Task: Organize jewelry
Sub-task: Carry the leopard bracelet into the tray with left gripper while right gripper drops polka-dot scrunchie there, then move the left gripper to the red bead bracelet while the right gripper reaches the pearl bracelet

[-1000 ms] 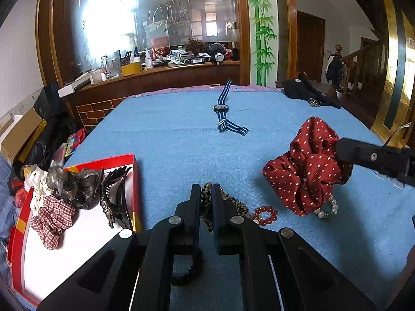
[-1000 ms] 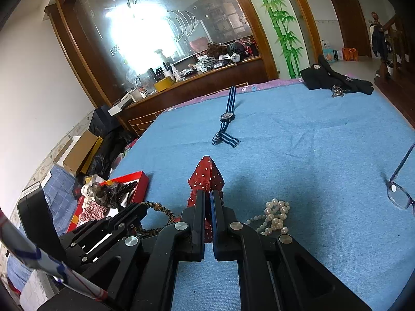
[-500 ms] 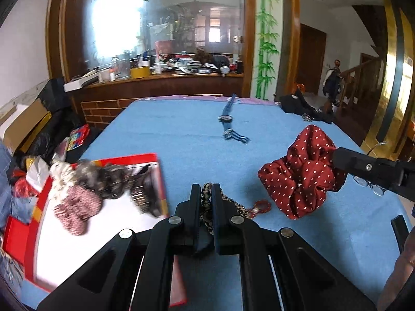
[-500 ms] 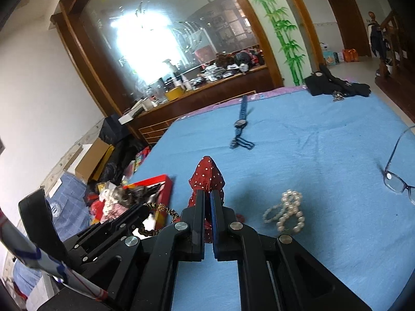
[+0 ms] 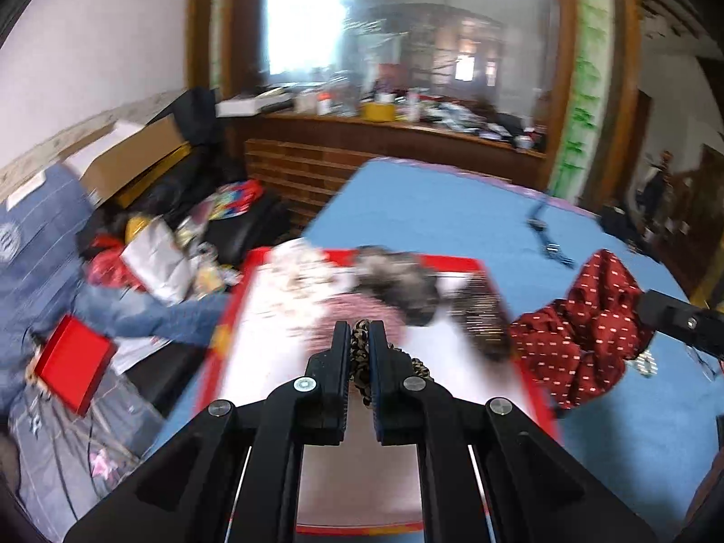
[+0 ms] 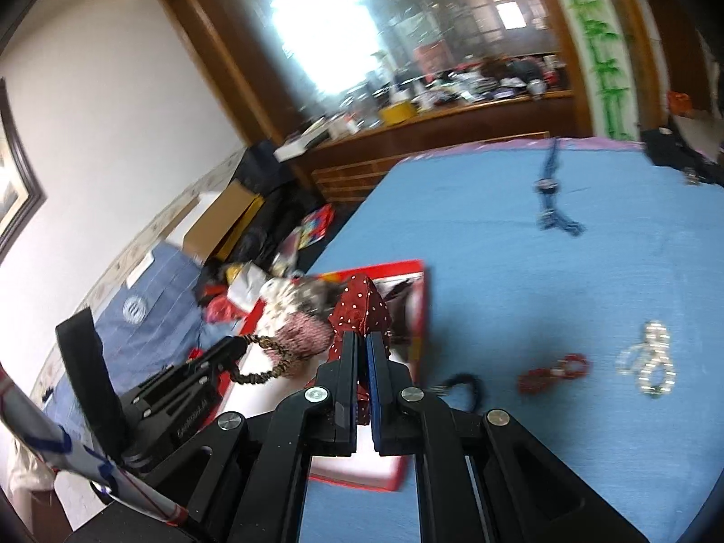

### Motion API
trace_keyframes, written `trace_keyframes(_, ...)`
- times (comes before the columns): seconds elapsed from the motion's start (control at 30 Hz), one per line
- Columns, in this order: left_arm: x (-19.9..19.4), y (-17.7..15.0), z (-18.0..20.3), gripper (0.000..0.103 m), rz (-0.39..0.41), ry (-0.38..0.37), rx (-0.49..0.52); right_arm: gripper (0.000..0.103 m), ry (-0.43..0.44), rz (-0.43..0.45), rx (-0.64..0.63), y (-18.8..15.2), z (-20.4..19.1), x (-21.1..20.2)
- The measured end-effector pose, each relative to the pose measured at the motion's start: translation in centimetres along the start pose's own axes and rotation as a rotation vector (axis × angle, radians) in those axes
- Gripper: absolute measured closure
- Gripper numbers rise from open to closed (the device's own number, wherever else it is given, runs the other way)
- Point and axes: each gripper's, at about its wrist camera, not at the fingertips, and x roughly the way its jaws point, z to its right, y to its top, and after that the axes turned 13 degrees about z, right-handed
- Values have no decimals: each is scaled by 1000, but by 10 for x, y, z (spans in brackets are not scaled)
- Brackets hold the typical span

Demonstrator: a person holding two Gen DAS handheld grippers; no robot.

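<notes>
My left gripper [image 5: 359, 332] is shut on a leopard-print hair tie [image 5: 360, 362] and holds it above the red-rimmed white tray [image 5: 353, 466]. The hair tie also shows in the right wrist view [image 6: 262, 362]. My right gripper [image 6: 360, 339] is shut on a red polka-dot scrunchie [image 6: 359, 305], held over the tray's [image 6: 357, 466] right edge; the scrunchie also shows in the left wrist view [image 5: 583, 330]. Several scrunchies [image 5: 375, 280] and a dark hair claw [image 5: 486, 316] lie in the tray, blurred.
On the blue cloth lie a red bead bracelet [image 6: 554, 369], a pearl bracelet [image 6: 649, 359], a black hair tie [image 6: 466, 384] and a striped-strap watch [image 6: 550, 194]. Left of the table are boxes, bags and a red box [image 5: 72, 362].
Both grippers have swung left with their items, from over the blue cloth to over the tray. The view is motion-blurred.
</notes>
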Motion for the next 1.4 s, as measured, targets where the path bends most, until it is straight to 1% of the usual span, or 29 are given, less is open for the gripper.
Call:
trace_keyframes(0.1, 12, 0, -32, 95, -23, 39, -32, 98, 13, -34, 1, -5, -10, 26)
trace_keyframes(0.13, 17, -1, -38, 95, -32, 39, -32, 98, 18, -50, 8, -8, -12, 37)
trace_keyframes(0.23, 34, -2, -50, 95, -71, 21, -54, 98, 26, -79, 25, -14, -17, 65)
trace_keyframes(0.37, 58, -5, -53, 95, -105, 17, -55, 98, 18, -103, 35, -18, -19, 87)
trace_keyframes(0.47, 72, -8, -52, 95, -137, 16, -61, 98, -20, -128, 16, -24, -21, 106)
trace_keyframes(0.57, 81, -13, -51, 95, -163, 15, -65, 98, -81, -166, -7, -32, -15, 120)
trace_keyframes(0.73, 88, -17, -51, 95, -181, 16, -64, 98, -125, -192, -24, -39, -8, 129)
trace_keyframes(0.87, 90, -18, -52, 95, -183, 21, -65, 97, -177, -209, -78, -43, -9, 136)
trace_keyframes(0.97, 92, -18, -52, 95, -185, 15, -67, 96, -184, -215, -80, -45, -6, 138)
trace_keyframes(1.07, 93, -18, -52, 92, -185, 7, -72, 96, -188, -213, -80, -44, -5, 137)
trace_keyframes(1.1, 92, -18, -52, 85, -183, 6, -72, 96, -185, -213, -79, -43, -4, 136)
trace_keyframes(1.13, 92, -18, -52, 75, -179, 5, -72, 94, -185, -210, -77, -42, -4, 135)
trace_keyframes(1.17, 91, -17, -52, 72, -173, 6, -72, 93, -182, -207, -73, -42, -4, 133)
trace_keyframes(1.27, 87, -15, -51, 71, -158, 6, -70, 89, -176, -200, -77, -39, -7, 128)
trace_keyframes(1.37, 84, -12, -52, 70, -153, 1, -77, 89, -161, -189, -63, -35, -8, 120)
trace_keyframes(1.4, 82, -12, -52, 66, -149, 4, -77, 89, -155, -184, -61, -33, -9, 117)
